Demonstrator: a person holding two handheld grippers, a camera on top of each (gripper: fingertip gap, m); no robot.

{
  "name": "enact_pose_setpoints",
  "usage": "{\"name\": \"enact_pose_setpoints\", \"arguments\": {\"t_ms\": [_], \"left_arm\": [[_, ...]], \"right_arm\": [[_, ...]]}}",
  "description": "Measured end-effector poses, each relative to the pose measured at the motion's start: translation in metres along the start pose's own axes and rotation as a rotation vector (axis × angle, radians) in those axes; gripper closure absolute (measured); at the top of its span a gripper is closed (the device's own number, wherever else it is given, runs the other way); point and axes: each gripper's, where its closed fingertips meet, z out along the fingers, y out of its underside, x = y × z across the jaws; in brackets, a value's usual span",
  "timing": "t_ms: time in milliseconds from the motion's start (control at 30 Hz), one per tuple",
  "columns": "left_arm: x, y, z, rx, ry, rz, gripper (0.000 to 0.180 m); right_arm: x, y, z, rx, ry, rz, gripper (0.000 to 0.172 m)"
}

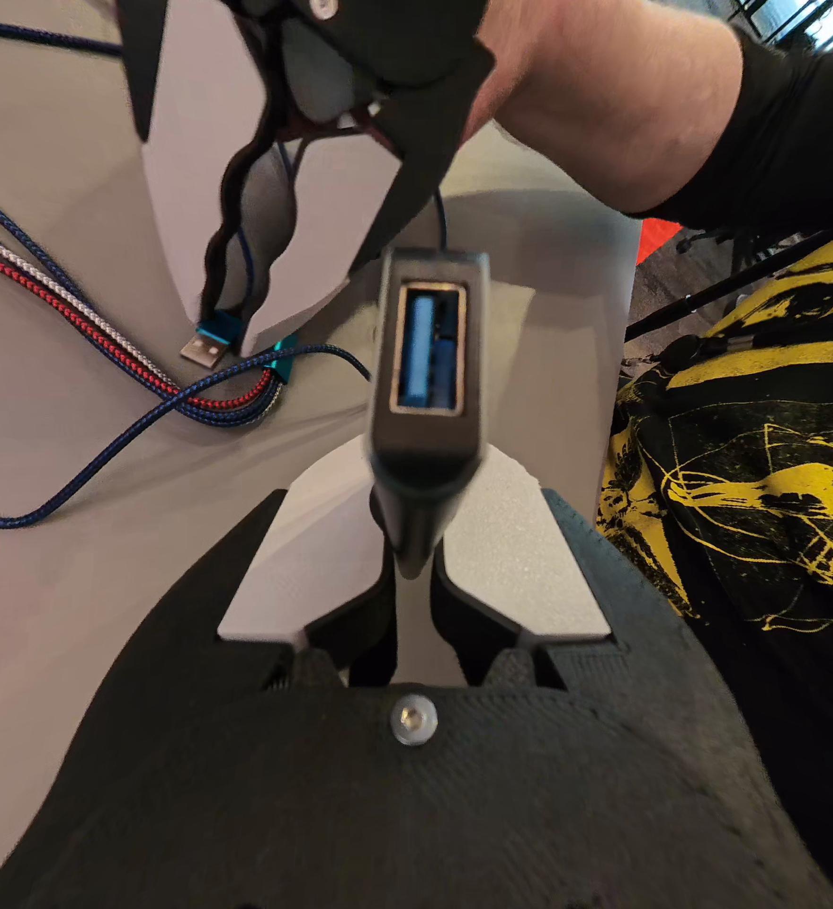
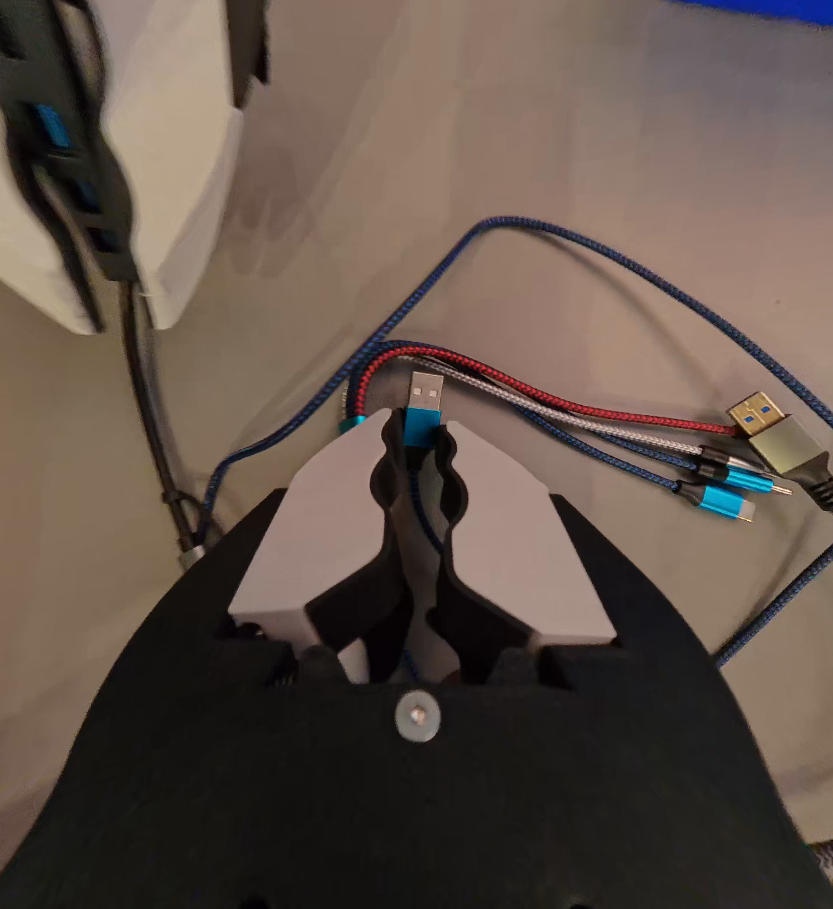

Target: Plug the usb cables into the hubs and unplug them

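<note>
Right wrist view: right gripper (image 2: 417,433) fingers narrow, pads pressing the blue-collared USB-A plug (image 2: 422,418), metal tip sticking out past the fingertips, its cable running back between them. Left gripper (image 1: 412,536) is clamped on the dark hub (image 1: 426,374), open blue port facing back along the fingers. Plug and hub are well apart. Step looks like pre-insertion: next, bring the plug to the port, square it and match orientation, then push.

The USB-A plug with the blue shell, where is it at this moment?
In the right wrist view the USB-A plug sits centre frame, pinched at the tips of the right gripper, just over the table beside the red braided cable.
</note>
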Motion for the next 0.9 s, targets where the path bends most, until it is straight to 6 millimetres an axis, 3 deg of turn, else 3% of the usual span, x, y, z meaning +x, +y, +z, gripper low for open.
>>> {"name": "enact_pose_setpoints", "arguments": {"t_ms": [167,367,533,700,900], "left_arm": [[0.0,-0.013,-0.005,0.075,0.014,-0.018,0.169],[-0.001,-0.048,-0.027,0.266,0.007,-0.064,0.169],[0.004,-0.057,-0.019,0.295,0.006,-0.096,0.17],[-0.014,-0.043,-0.01,0.249,-0.033,-0.174,0.171],[-0.039,-0.021,0.0,0.152,-0.103,-0.235,0.133]], "right_arm": [[-0.002,-0.016,-0.037,0.121,0.143,-0.109,0.159],[-0.022,-0.035,-0.081,0.223,0.312,-0.309,0.159],[-0.039,-0.041,-0.08,0.162,0.427,-0.458,0.159],[-0.039,-0.028,-0.071,0.113,0.414,-0.435,0.159],[-0.036,-0.015,-0.067,0.116,0.393,-0.385,0.159]]}}
